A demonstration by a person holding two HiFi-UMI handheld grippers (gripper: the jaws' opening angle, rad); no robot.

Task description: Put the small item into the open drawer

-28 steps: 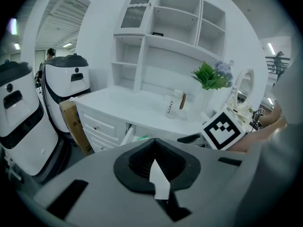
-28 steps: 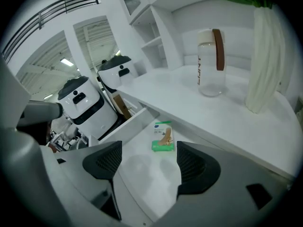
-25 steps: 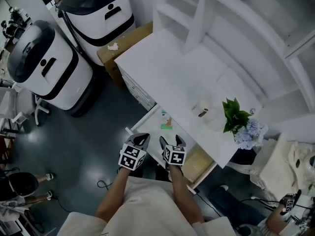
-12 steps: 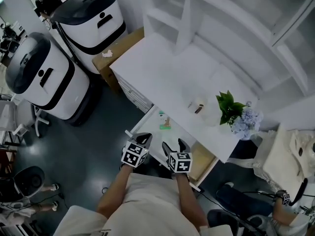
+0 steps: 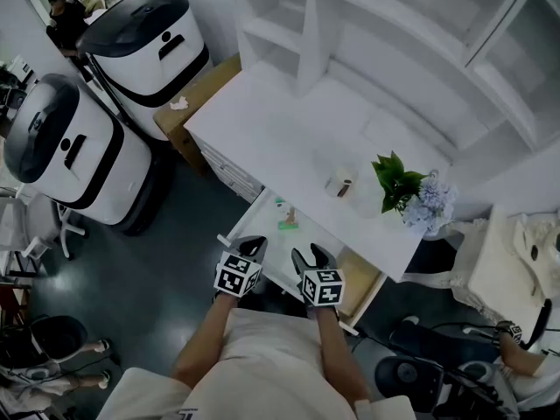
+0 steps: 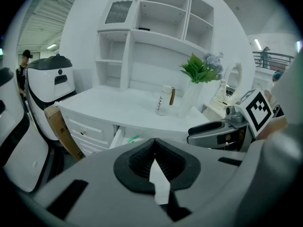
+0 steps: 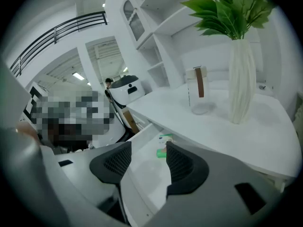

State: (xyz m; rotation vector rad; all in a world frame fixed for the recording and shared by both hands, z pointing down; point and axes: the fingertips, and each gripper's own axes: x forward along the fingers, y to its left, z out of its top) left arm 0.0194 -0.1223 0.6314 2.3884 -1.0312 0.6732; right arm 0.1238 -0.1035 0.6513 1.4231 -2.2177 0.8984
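The white desk's drawer (image 5: 262, 241) stands pulled out, and a small green item (image 5: 287, 226) lies inside it near the back, beside a small white packet (image 5: 280, 205). Both grippers hover over the drawer's front edge. My left gripper (image 5: 251, 248) is shut with nothing in it; its pads (image 6: 142, 159) meet at the tips. My right gripper (image 5: 311, 259) is open and empty, and its jaws have just been closing. Between its pads (image 7: 182, 164) I see the drawer (image 7: 142, 131) and the green item (image 7: 162, 152). The green item (image 6: 134, 138) also peeks out in the left gripper view.
On the desk top (image 5: 262, 129) stand a pale jar with a brown stripe (image 5: 339, 183) and a vase of green leaves and blue flowers (image 5: 402, 191). White shelves (image 5: 289, 24) rise behind. Two white-and-black machines (image 5: 61, 147) and a cardboard box (image 5: 197, 94) stand to the left.
The right gripper's jaws have come closer together and it has lifted a little. The left gripper has stayed where it was. The green item has not moved.
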